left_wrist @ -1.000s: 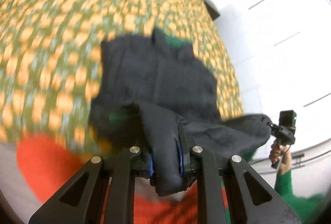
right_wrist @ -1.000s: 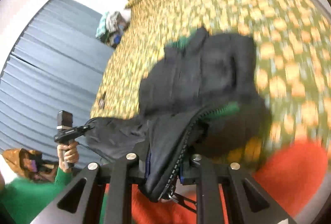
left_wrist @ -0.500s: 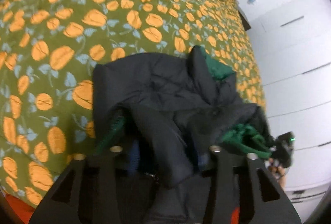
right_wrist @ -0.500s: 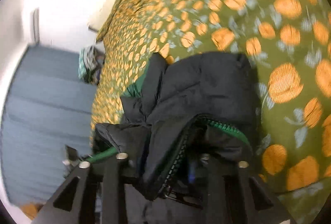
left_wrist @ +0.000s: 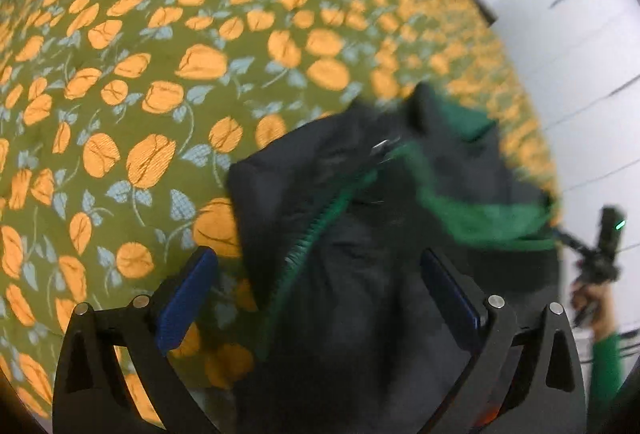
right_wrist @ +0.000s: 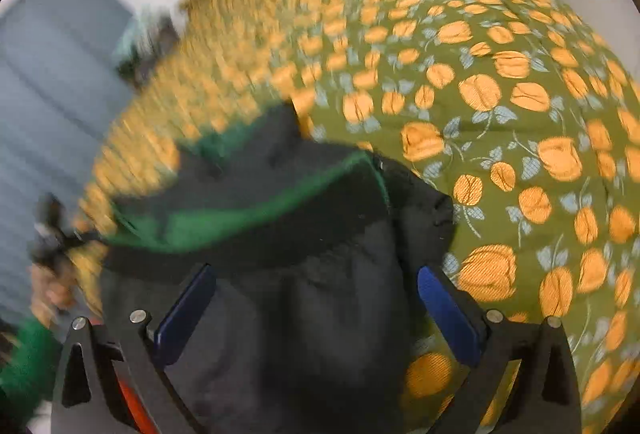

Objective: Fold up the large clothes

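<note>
On the flowered bedspread, near its front edge, the black jacket lies doubled over, because the left gripper and the right gripper have just been opening and now stand released above it.

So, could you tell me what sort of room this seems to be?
Most likely a bedroom: a wide bed under a green bedspread with orange flowers, white cupboard doors beside it, and a black jacket lying on the bed.
</note>
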Demonstrator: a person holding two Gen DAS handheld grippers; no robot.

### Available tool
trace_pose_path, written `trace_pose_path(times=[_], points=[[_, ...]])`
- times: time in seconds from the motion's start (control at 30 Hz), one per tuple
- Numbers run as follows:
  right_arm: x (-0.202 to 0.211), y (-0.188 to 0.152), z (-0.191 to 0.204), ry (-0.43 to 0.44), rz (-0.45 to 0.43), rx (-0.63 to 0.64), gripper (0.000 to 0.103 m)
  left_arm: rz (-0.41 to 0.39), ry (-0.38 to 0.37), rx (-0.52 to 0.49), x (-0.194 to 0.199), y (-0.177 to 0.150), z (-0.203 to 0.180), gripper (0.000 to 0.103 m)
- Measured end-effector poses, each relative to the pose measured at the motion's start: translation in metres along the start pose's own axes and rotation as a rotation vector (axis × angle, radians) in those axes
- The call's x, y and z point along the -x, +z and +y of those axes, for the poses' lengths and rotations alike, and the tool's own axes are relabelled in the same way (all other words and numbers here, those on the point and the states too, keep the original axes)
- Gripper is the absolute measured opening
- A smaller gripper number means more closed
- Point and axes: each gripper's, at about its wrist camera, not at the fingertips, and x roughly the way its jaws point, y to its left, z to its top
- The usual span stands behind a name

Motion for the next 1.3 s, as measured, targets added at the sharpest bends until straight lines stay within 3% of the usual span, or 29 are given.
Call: trace_pose_path(times=[0.03,0.1,0.17,0.2,0.27,0.43,0.57,0.73,0.87,1.03,1.3], points=[[-0.006,-0.001,0.000,-0.018,0.021,0.017,0.103,0.001,0.036,-0.023,-0.010,0.000,-0.004,0.096],[-0.029,0.001,0.003,-0.079,0.072,0.032,0.102,0.007,0.053,-0.059,-0.019,-0.003,-0.009,0.065],[-0.028,-0.001,0.009,-0.072,0.069,0.043,0.066,-0.020,0.146,-0.065,-0.017,-0.004,-0.016,0.030],[-0.022,-0.001,0.016,-0.094,0.057,0.057,0.037,-0.042,0.190,-0.072,-0.012,-0.005,-0.021,0.023],[-0.008,0.002,0.035,-0.185,0.022,0.128,0.025,-0.097,0.196,-0.075,0.004,-0.003,-0.027,0.014],[0.043,0.024,0.074,-0.303,-0.189,0.267,0.022,-0.306,0.230,-0.077,0.046,0.021,-0.052,0.014],[0.048,0.052,0.071,-0.326,-0.297,0.207,0.022,-0.370,0.300,-0.065,0.023,0.047,-0.060,0.014],[-0.013,0.059,0.034,-0.354,-0.245,0.097,0.022,-0.308,0.364,0.004,-0.045,0.052,-0.033,0.015],[-0.062,0.041,0.000,-0.307,-0.182,-0.014,0.022,-0.309,0.393,-0.037,-0.079,0.038,-0.024,0.023],[-0.090,0.028,-0.017,-0.261,-0.182,-0.043,0.025,-0.329,0.367,-0.038,-0.094,0.032,-0.017,0.028],[-0.106,0.015,-0.032,-0.213,-0.260,-0.086,0.026,-0.366,0.308,-0.012,-0.105,0.030,-0.010,0.030]])
